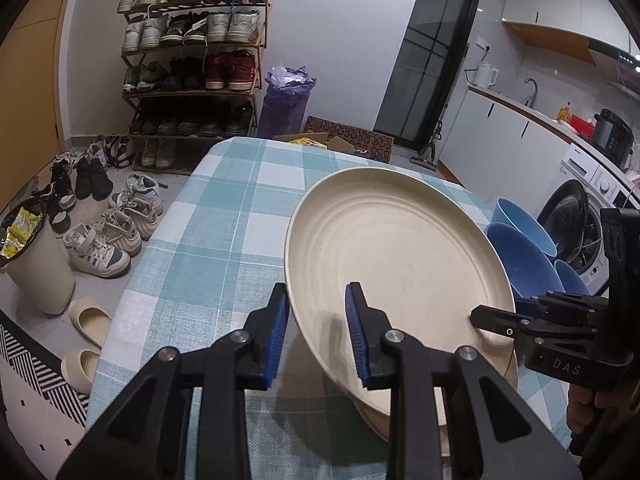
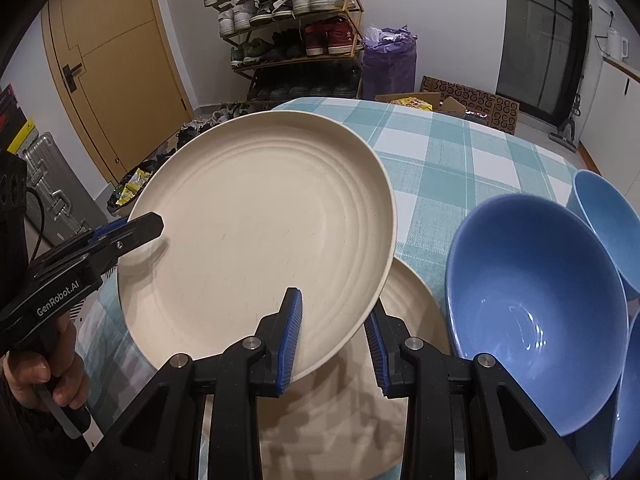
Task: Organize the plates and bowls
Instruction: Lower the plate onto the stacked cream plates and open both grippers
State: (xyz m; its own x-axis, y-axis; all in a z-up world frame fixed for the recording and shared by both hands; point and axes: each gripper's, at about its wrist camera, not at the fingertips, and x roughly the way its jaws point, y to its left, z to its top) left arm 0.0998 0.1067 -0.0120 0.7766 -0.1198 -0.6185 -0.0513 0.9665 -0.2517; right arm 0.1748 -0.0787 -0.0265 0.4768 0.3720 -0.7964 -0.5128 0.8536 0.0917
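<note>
Both grippers hold one cream plate [image 2: 260, 232] by its rim, tilted and lifted off the counter [image 1: 224, 216], which wears a teal and white checked cloth. The left gripper [image 1: 318, 336] has its jaws drawn narrow onto the plate's near edge: one blue pad lies on the inner face, the other under the rim. The right gripper [image 2: 334, 344] grips the opposite edge the same way, jaws narrow, one pad on top of the rim and one beneath it. In the right wrist view the left gripper shows at the far left, pinching the rim, with a hand [image 2: 44, 364] around its handle.

Under the raised plate lies a second cream plate [image 2: 404, 304], flat on the cloth, partly in the shadow of the one above. Whether more plates sit below it cannot be told.

Just beside the plates, toward the counter's right edge, stand blue bowls: a large one [image 2: 536, 312] nearest, tipped a little, and another [image 2: 612, 216] behind it. A third blue rim [image 2: 628, 400] shows at the right border.

Beyond the counter a shoe rack [image 1: 192, 64] stands against the wall, with loose shoes [image 1: 108, 232] on the floor, a purple bag [image 1: 286, 100], and a washing machine [image 1: 576, 224] to the right.
</note>
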